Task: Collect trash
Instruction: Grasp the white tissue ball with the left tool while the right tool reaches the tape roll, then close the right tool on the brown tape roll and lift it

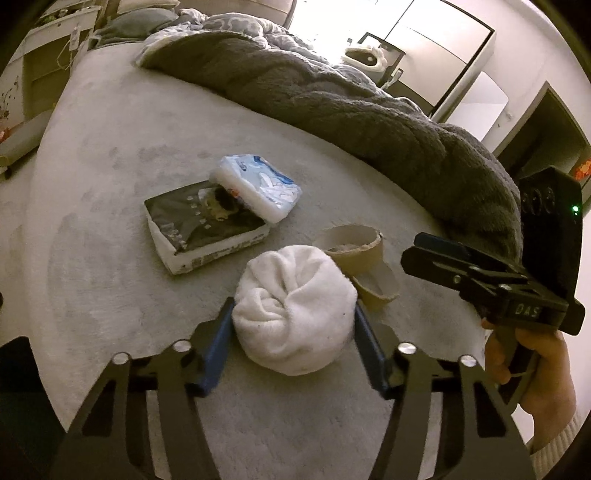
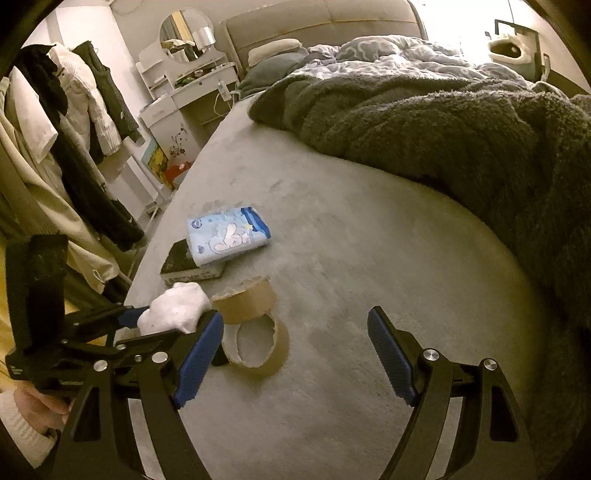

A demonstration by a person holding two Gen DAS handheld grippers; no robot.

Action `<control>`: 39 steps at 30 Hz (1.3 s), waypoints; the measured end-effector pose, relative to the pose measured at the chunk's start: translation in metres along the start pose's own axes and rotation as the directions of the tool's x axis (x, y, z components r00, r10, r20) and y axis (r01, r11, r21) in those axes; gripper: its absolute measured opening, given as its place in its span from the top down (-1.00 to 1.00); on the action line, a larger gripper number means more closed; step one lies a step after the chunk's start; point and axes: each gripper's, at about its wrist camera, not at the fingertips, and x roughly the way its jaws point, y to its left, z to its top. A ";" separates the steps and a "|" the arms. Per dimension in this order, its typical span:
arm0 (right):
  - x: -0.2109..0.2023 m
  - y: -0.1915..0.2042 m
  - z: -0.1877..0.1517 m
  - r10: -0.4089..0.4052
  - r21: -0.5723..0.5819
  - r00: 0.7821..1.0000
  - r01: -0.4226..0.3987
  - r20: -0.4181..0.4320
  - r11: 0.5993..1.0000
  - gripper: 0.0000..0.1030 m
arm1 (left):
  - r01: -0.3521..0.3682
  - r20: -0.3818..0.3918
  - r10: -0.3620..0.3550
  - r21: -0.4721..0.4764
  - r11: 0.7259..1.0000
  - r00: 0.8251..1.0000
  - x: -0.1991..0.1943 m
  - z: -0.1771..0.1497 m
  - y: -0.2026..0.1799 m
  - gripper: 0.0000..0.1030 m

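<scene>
1. L gripper jaws: narrowed onto a balled white sock, blue pads touching it on both sides; sock sits on the bed sheet.
2. R gripper jaws: wide apart, nothing between the pads, only bare sheet under them.
3. Trash items: two cardboard rings, prob. tape cores. The nearer ring lies flat w/ a ragged inner edge; the farther ring is tilted and leans on it, touching. Both sit just beside the sock, on its R side in the L wrist view.
4. In the R wrist view the nearer ring is just beside the R gripper's left pad, not between the pads.
5. Further back: a dark box w/ white sides, and a blue-and-white tissue pack resting partly on top of it, tilted.
6. Grey fuzzy blanket heaped along the far side of the bed, well apart from the trash.
7. A hand grips the R gripper's handle, cream sleeve cuff at the wrist.
8. Clothes hang beside the bed; vanity w/ round mirror near the headboard.
</scene>
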 end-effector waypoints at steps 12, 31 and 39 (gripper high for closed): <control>0.012 0.035 0.013 0.007 -0.082 1.000 -0.008 -0.006 0.997 -0.57 | -0.055 0.049 0.052 0.059 0.997 0.997 -0.025 0.003 0.002 -0.03; 0.048 0.063 0.025 -0.137 -0.094 0.988 0.129 -0.076 0.987 0.08 | -0.141 0.126 0.127 0.103 0.985 0.984 -0.079 0.006 0.034 -0.03; 0.040 0.080 0.042 -0.133 -0.048 0.991 0.133 0.007 0.990 0.08 | -0.194 0.152 0.178 0.099 0.976 0.972 -0.103 0.000 0.059 -0.03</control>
